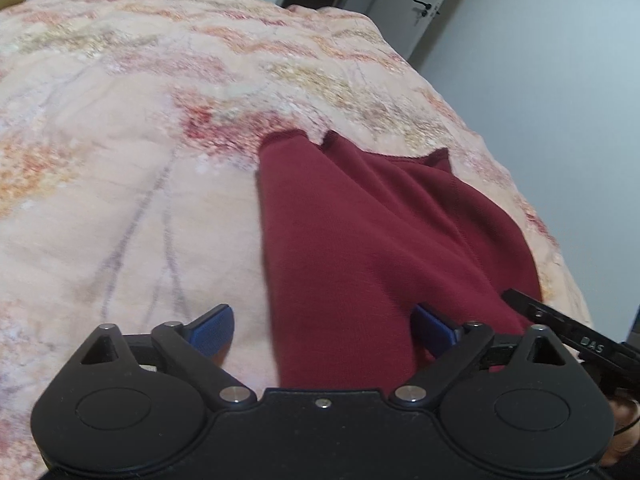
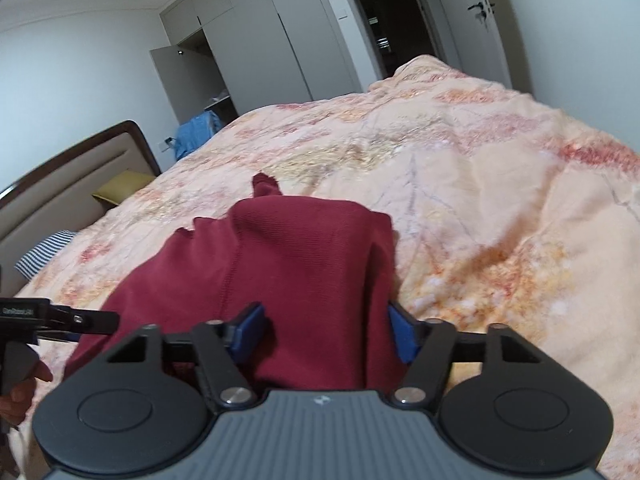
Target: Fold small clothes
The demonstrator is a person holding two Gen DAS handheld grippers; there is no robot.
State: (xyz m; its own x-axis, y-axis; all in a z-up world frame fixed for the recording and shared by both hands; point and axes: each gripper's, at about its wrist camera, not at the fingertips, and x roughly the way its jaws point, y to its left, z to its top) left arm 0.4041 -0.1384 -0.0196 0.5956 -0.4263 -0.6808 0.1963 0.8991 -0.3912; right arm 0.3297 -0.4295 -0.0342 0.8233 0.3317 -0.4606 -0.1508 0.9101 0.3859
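A: Dark red knit garment [image 1: 372,232] spread on the bed's peach floral quilt [image 1: 132,152], near the quilt's right edge in the left wrist view. Far hem rumpled, one corner poking up [image 2: 264,184].

B: Left tool [image 1: 324,328]?

A: Spread wide. Left blue pad [image 1: 212,330] over bare quilt, right blue pad [image 1: 434,330] over the red cloth. Garment's near left edge lying between the two, not pinched.

B: Right tool [image 2: 324,332]?

A: Narrower gap. Both blue pads [image 2: 250,332] flanking a raised fold of the garment's near right part. Cloth filling the gap; firm pressing on it not readable, slight blur.

B: Tools relative to each other?

A: Side by side at the near edge. Right tool's finger [image 1: 560,320] visible at lower right of the left view. A bare hand [image 2: 24,384] on the left tool's handle.

B: Surroundings?

A: Padded headboard [image 2: 68,184], striped cloth [image 2: 48,252], white wardrobe [image 2: 256,44], open door [image 2: 480,20].
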